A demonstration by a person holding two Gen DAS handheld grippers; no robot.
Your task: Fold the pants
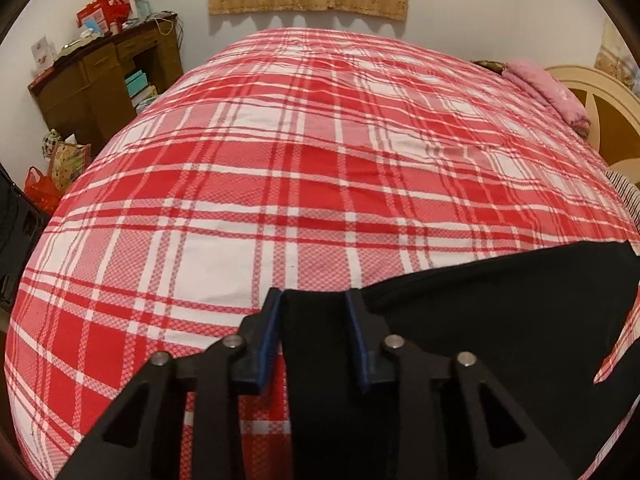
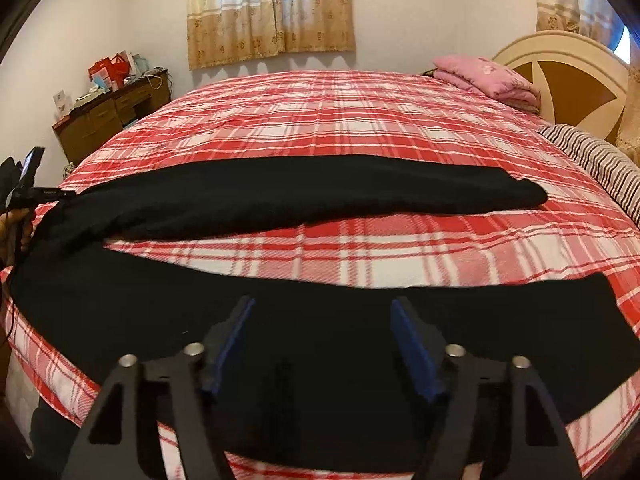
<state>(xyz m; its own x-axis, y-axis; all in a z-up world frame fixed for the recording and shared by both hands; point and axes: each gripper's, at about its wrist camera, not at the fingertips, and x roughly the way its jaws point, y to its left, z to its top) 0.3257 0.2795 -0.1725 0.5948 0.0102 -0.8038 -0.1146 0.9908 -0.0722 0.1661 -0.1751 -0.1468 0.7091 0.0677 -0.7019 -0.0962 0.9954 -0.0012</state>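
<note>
Black pants (image 2: 304,196) lie spread on the red plaid bed, legs running to the right; one leg lies farther back, the other (image 2: 320,340) near the front edge. My left gripper (image 1: 314,300) has its jaws closed onto a fold of the black pants (image 1: 500,300) at their left end. It also shows at the far left of the right wrist view (image 2: 32,184). My right gripper (image 2: 322,308) is open, hovering over the near leg, with cloth below the fingers but not pinched.
The red plaid bedspread (image 1: 280,160) covers the bed. A pink folded blanket (image 2: 484,76) and a striped pillow (image 2: 600,164) lie by the cream headboard (image 2: 568,76). A brown desk (image 1: 104,76) with boxes stands at the back left, bags on the floor beside it.
</note>
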